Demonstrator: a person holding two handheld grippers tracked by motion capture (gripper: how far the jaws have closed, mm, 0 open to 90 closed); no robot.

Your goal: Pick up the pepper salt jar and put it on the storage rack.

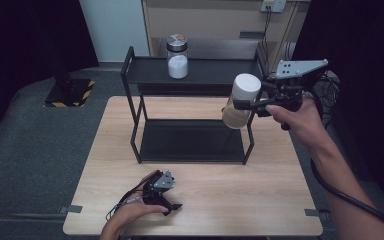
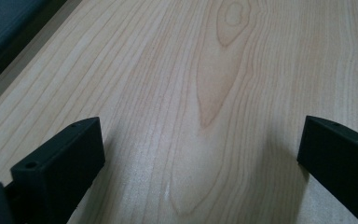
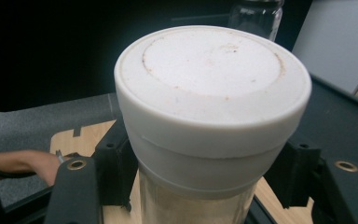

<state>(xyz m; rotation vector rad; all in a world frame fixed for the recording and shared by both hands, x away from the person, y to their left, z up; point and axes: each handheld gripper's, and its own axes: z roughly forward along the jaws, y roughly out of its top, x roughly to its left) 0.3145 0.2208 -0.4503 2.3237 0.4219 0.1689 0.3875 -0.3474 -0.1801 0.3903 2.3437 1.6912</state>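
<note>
Item 1: right claw (image 1: 250,106). Held up in the air beside the right end of the shelf rack (image 1: 190,72). Jaws clamped on the white-lidded jar (image 1: 241,100), one on each side just under the lid, as the right gripper view confirms (image 3: 209,121). The jar is tilted, lid toward the camera, base angled down toward the rack's lower tier; its contents look pale brown.

Item 2: left claw (image 1: 166,196). Rests low on the table (image 1: 260,200), well apart from the right claw and nearer the person. Jaws stand wide apart with nothing between them; the left gripper view has bare wood grain in the gap (image 2: 200,154).

Item 3: second jar (image 1: 177,56), clear glass with white contents. Stands upright on the rack's top tier, well beyond and to the left of the right claw.

Step in hand, as judged: carrying the white-lidded jar, lifted and in transit at the rack's right end, not yet set down.

Next move, as judged: likely placement on a tier. This calls for righting the jar to upright, clearing the rack's right post, lowering until the base sits flat, and only then parting the jaws.
</note>
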